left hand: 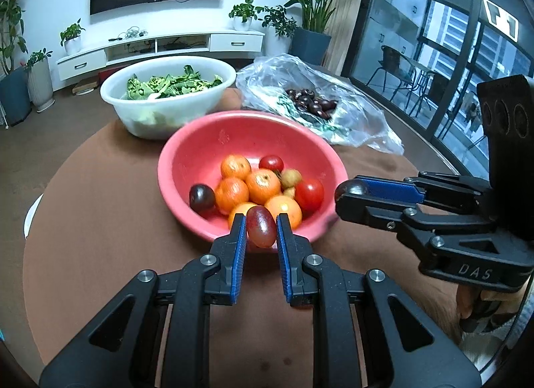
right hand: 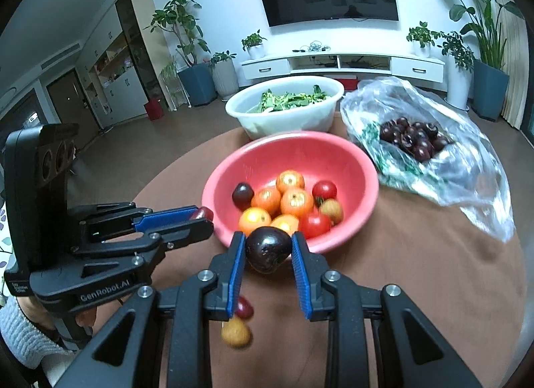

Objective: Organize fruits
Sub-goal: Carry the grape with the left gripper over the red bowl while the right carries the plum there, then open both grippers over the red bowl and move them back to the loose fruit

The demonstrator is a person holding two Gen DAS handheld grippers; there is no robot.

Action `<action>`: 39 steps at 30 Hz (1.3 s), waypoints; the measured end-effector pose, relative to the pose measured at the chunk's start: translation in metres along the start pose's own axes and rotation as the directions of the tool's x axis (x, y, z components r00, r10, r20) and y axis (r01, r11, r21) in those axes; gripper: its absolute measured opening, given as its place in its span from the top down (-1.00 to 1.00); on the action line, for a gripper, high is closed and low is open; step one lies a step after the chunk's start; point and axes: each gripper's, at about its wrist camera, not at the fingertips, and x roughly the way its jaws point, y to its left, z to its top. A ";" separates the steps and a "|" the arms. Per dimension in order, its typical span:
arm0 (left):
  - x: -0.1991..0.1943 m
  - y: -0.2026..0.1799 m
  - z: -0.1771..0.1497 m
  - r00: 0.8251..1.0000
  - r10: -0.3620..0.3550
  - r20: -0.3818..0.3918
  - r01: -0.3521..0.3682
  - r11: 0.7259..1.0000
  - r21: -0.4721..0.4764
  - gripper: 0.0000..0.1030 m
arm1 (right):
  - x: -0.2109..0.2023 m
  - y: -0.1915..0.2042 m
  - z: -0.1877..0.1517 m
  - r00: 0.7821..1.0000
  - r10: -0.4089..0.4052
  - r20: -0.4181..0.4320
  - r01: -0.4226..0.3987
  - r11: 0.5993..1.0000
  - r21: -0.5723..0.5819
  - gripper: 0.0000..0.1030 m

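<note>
Right wrist only: loose fruits (right hand: 237, 324) under tongs (right hand: 268, 249)

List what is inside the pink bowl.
The pink bowl holds orange fruits, red tomatoes, one dark fruit and a yellowish fruit. Its near edge is covered by the right tool's dark fruit; anything beneath the pile is hidden.

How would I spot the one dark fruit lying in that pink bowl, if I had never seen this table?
Start at the round pink plastic bowl in the middle of the brown table, in front of the white tub of greens. Among its fruit, look to the left edge of the pile. There lies a small, glossy, dark purple round fruit, the only near-black one beside the orange fruits and red tomatoes.
</note>
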 end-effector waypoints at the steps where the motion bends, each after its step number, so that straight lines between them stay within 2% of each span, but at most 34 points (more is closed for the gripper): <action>1: 0.003 0.003 0.004 1.000 0.001 0.000 -0.001 1.000 -0.003 0.68 | 0.003 0.000 0.003 1.000 -0.002 0.000 0.002 1.000 -0.003 0.41; 8: 0.026 0.015 0.025 1.000 0.016 -0.001 -0.016 1.000 0.006 0.68 | 0.028 -0.007 0.018 1.000 -0.020 -0.015 0.020 1.000 -0.008 0.41; 20: 0.057 0.027 0.029 0.999 0.032 -0.026 -0.032 0.999 0.000 0.68 | 0.063 -0.021 0.029 0.998 -0.037 -0.047 0.037 0.999 -0.011 0.41; 37: 0.069 0.024 0.028 0.995 0.096 -0.032 -0.095 0.995 0.031 0.66 | 0.071 -0.022 0.028 0.996 -0.073 -0.044 0.071 0.997 -0.033 0.37; 38: 0.069 0.025 0.028 0.995 0.097 -0.031 -0.096 0.995 0.029 0.66 | 0.070 -0.023 0.028 0.997 -0.074 -0.039 0.072 0.997 -0.032 0.28; 39: 0.069 0.025 0.028 0.995 0.098 -0.032 -0.097 0.995 0.028 0.66 | 0.068 -0.023 0.028 0.997 -0.076 -0.032 0.075 0.997 -0.028 0.04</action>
